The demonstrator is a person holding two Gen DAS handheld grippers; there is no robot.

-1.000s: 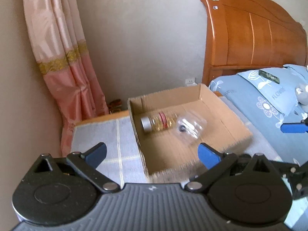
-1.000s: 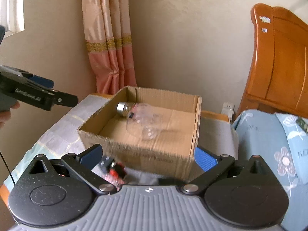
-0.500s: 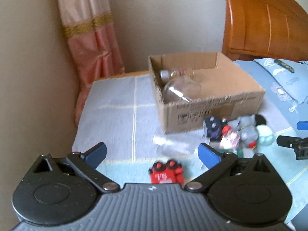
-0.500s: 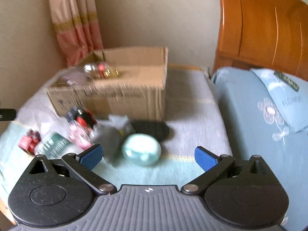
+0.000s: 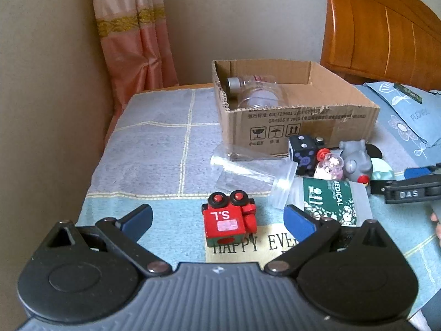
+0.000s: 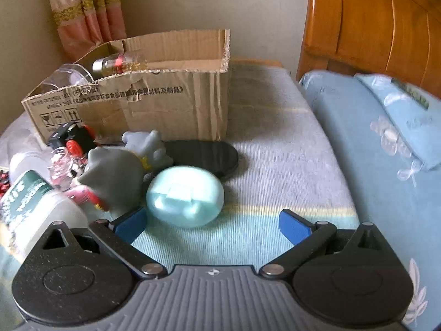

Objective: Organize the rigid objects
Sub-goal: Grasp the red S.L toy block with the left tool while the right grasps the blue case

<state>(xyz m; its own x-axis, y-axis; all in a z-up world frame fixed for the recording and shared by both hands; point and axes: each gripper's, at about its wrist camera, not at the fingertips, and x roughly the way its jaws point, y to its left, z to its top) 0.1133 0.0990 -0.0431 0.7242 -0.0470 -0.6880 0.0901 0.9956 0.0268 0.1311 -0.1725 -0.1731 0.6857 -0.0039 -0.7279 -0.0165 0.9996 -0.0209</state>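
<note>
A cardboard box (image 5: 303, 127) (image 6: 154, 102) stands on the bedside surface with a silver-capped bottle (image 5: 234, 83) (image 6: 115, 63) and a clear jar (image 5: 259, 99) inside. In front of it lie a red toy train block (image 5: 227, 222), a black dice cube (image 5: 303, 151), a grey rubber figure (image 5: 355, 160) (image 6: 118, 171), a white "MEDICAL" bottle (image 5: 325, 200) (image 6: 33, 201) and a pale green oval case (image 6: 185, 195). My left gripper (image 5: 217, 219) is open, its fingers on either side of the red block. My right gripper (image 6: 212, 224) is open just short of the green case.
A clear plastic lid (image 5: 248, 162) lies by the box and a black oval disc (image 6: 204, 154) lies behind the green case. A wooden headboard (image 6: 372, 22) and a blue pillow (image 6: 394, 115) are to the right. A pink curtain (image 5: 132, 33) hangs at the back left.
Both grippers pulled back from the box and dropped toward the loose items. The left now frames the red block; the right has closed in on the green case.
</note>
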